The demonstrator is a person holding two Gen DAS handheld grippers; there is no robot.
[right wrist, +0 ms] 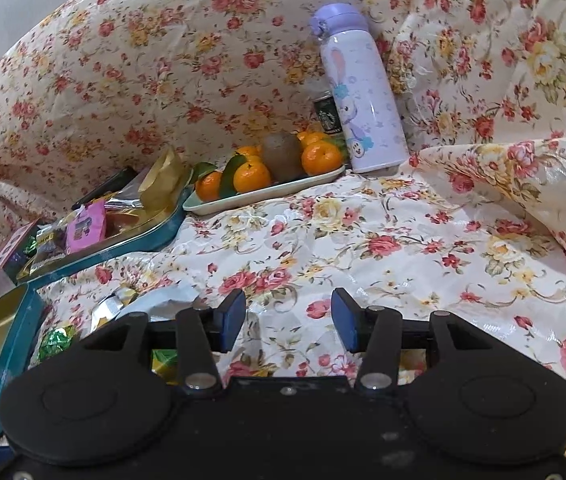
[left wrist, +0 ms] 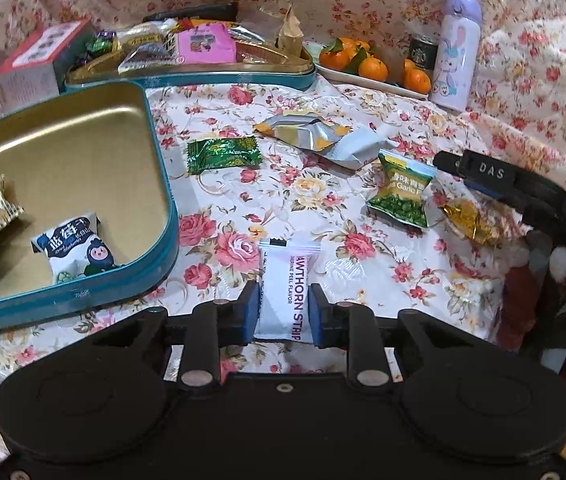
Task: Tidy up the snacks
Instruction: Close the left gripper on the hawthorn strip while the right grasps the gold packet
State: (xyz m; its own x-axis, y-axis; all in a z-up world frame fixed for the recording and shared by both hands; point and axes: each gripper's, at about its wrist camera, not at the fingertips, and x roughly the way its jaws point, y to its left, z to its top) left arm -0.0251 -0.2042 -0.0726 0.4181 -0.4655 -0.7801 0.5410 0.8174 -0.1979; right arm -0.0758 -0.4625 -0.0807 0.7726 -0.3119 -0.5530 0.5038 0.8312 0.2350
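Firmly pinched by left gripper [left wrist: 283,312]: white hawthorn strip packet [left wrist: 281,280], blue pads [left wrist: 251,312] pressed on both long sides, packet lying flat on floral tablecloth [left wrist: 323,208], just right of teal tin [left wrist: 165,240]. Glossy rectangular wrapper, purple lettering, crimped zigzag top edge. Tilted steeply down over cloth. Gold-lined tin, rounded corners, a few wrapped snacks inside, incl. blueberry packet [left wrist: 79,252]. Loose beyond: green foil candy [left wrist: 223,152], crumpled silver wrapper [left wrist: 319,136], green pea packet [left wrist: 401,194], gold candy [left wrist: 469,220]. Spread apart, nothing between: right gripper [right wrist: 288,314], angled down over bare cloth. Further back: tray of tangerines [right wrist: 251,174], lilac bunny bottle [right wrist: 363,92].
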